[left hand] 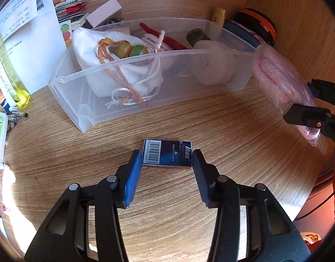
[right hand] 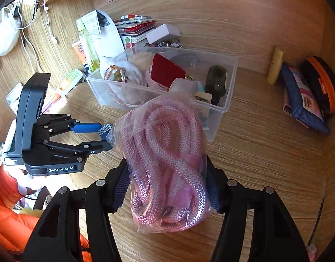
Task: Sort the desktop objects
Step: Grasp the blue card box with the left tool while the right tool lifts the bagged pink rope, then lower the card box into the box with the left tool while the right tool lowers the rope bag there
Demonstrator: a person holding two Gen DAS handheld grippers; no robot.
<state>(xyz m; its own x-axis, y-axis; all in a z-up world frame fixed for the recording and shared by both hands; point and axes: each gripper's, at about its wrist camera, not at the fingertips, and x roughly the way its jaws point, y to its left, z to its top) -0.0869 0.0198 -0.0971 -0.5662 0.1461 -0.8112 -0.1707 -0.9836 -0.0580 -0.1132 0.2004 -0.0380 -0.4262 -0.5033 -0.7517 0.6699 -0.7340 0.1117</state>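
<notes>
The left gripper (left hand: 167,159) stood spread around a small dark-blue rectangular staple box with a white barcode label (left hand: 166,152), its blue pads level with the box's two short ends, seemingly touching or nearly so, not yet squeezing; the box lay flat on the wood-grain desk (left hand: 233,152), at 6 o'clock from the clear plastic bin (left hand: 145,65). It looked light and rigid, with slick printed card faces, so a square pinch across those short ends seemed safest. The right gripper (right hand: 167,187) was clamped on a clear plastic bag of coiled pink braided cord (right hand: 167,163), held above the desk at 6 o'clock from the bin. That bundle looked soft, light and slippery, best taken round its thick middle.
</notes>
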